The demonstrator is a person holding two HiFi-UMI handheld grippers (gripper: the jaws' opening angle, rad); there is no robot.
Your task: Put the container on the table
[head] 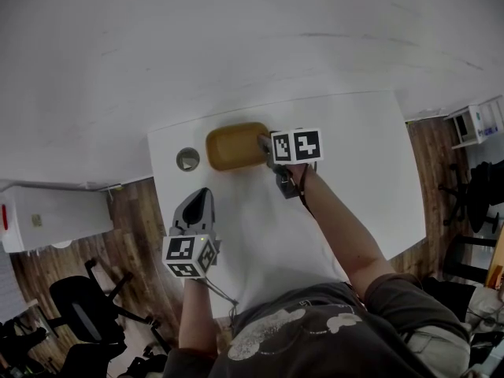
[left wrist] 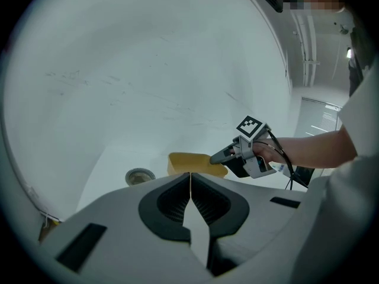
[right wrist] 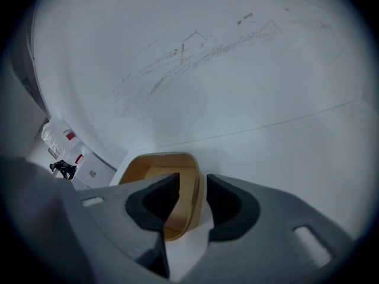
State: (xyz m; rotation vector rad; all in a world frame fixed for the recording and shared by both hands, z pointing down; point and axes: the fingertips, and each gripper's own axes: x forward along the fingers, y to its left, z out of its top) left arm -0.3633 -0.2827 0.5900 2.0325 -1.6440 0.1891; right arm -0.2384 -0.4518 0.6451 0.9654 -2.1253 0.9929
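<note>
The tan container (head: 232, 146) sits flat on the white tabletop (head: 354, 132), near its far edge below the pale wall (head: 236, 38). It is rectangular with rounded corners, and its open top shows only its own bare floor. The right gripper (head: 264, 144) reaches to the container's right end. Its jaws stand wide and straddle that end wall, one pad inside and one outside, with a gap on the outer side. Just left of the container lies a small round grey dish (head: 187, 159); what it holds cannot be made out. The left gripper (head: 201, 195) hovers nearer the person, well apart from the container, its jaws closed together on nothing.
</note>
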